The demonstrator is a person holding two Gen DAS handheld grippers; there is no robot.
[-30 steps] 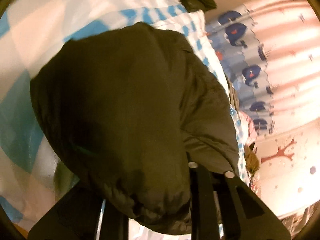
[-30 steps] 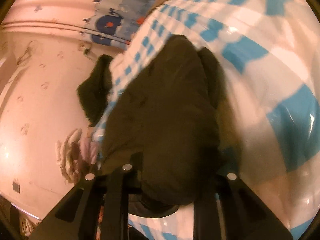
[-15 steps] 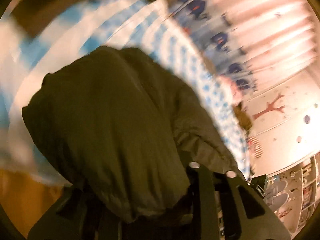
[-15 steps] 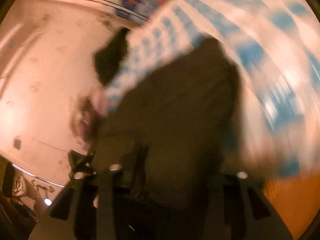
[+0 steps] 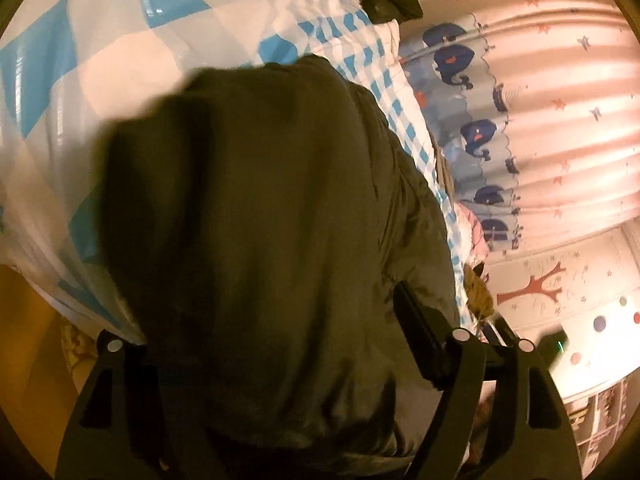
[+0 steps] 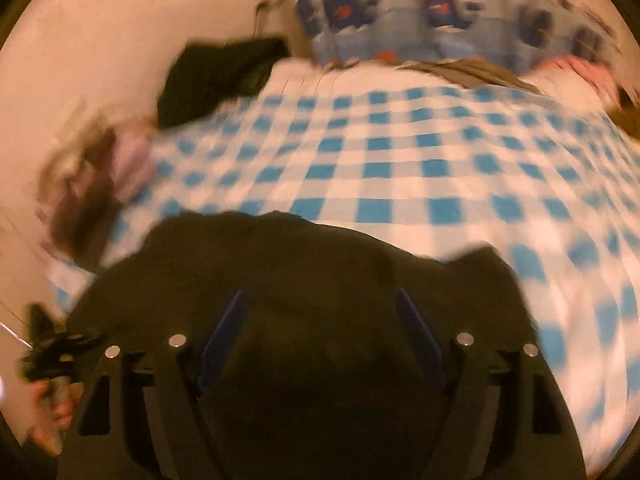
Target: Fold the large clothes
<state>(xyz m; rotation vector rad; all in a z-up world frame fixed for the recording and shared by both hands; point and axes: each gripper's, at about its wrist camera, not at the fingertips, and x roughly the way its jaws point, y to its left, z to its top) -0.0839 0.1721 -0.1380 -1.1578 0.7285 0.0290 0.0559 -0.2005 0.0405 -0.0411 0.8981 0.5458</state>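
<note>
**Jacket set down near the bed's edge, right fingers spread**

Left wrist view: a second ago the dark jacket [image 5: 256,248] bulged over narrow-set fingers; now the two finger mounts stand far apart, one at each lower corner, with the cloth draped between and over them. Only one finger [image 5: 420,336] shows, lying against the jacket's right side. The other is buried under fabric, so I cannot tell whether the left gripper [image 5: 288,360] pinches cloth or merely lies under it. The jacket covers the near part of the bed [image 5: 120,40], reaching its lower-left edge, where a strip of orange floor [image 5: 28,320] shows. A whale-print curtain [image 5: 472,120] hangs beyond the bed's far side.

Right wrist view: the camera has swung round; the wall that filled the left half before has given way to the checked bedspread running across the frame. The right gripper [image 6: 320,336] has its fingers wide apart, blue pads facing each other, with jacket [image 6: 304,280] under and between them but nothing clamped. The picture is smeared by motion. Another dark garment [image 6: 224,72] lies at the far left corner of the bed [image 6: 400,168].

Judged from this, the jacket lies as a rounded heap near the bed's near edge, not as a flat, squared packet. It probably needs at least one more fold and smoothing.
</note>
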